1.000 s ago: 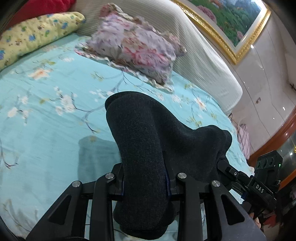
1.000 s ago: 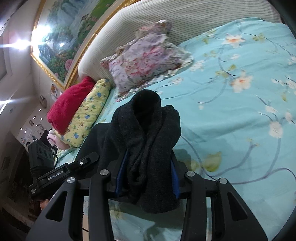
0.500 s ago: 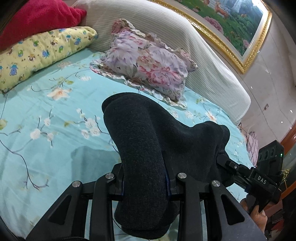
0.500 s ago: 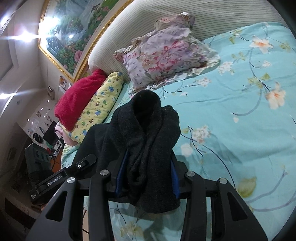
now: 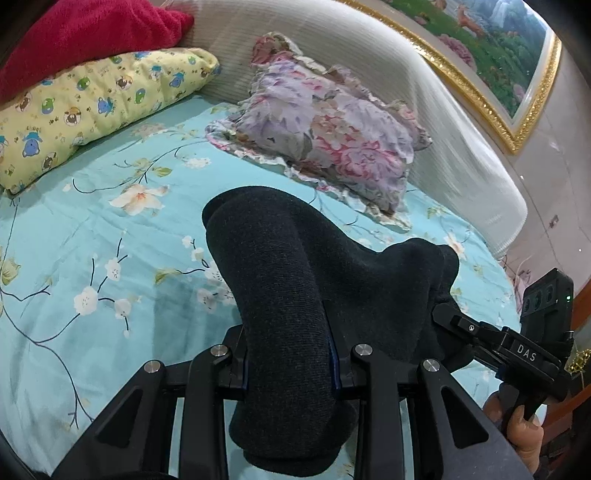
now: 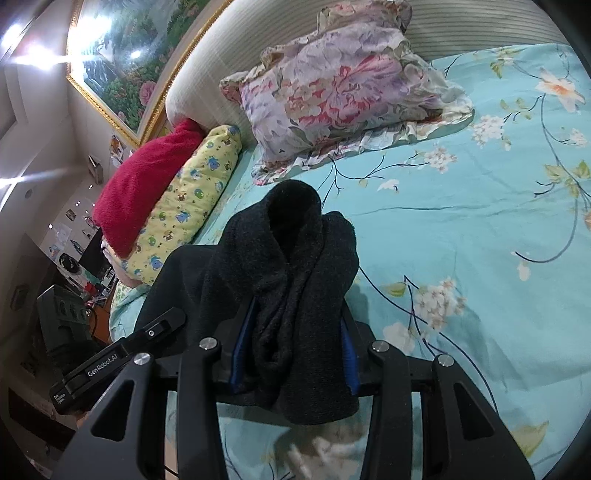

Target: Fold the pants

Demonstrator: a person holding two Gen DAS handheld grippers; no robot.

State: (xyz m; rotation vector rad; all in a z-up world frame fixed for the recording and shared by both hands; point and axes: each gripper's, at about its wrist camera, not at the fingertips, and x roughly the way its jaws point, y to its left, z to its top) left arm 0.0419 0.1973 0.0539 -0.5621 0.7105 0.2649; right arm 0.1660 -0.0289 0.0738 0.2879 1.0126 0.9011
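Note:
The pants (image 5: 288,295) are dark charcoal knit fabric, held up above the bed between both grippers. My left gripper (image 5: 288,365) is shut on a thick bunch of the fabric, which bulges out forward and hangs below the jaws. My right gripper (image 6: 291,354) is shut on another bunched part of the pants (image 6: 295,266), with folds standing up ahead of the jaws. The right gripper also shows at the right in the left wrist view (image 5: 517,350). The left gripper shows at the lower left in the right wrist view (image 6: 110,365). The fingertips are hidden by fabric.
A turquoise flowered bed sheet (image 5: 92,240) lies below. A floral pillow (image 5: 332,136) rests against the striped headboard (image 5: 369,59). A yellow printed pillow (image 5: 92,107) and a red blanket (image 5: 81,33) lie at the left. A gold-framed painting (image 5: 491,55) hangs behind.
Both grippers have carried the pants forward toward the pillows and headboard. The grip on the fabric is unchanged.

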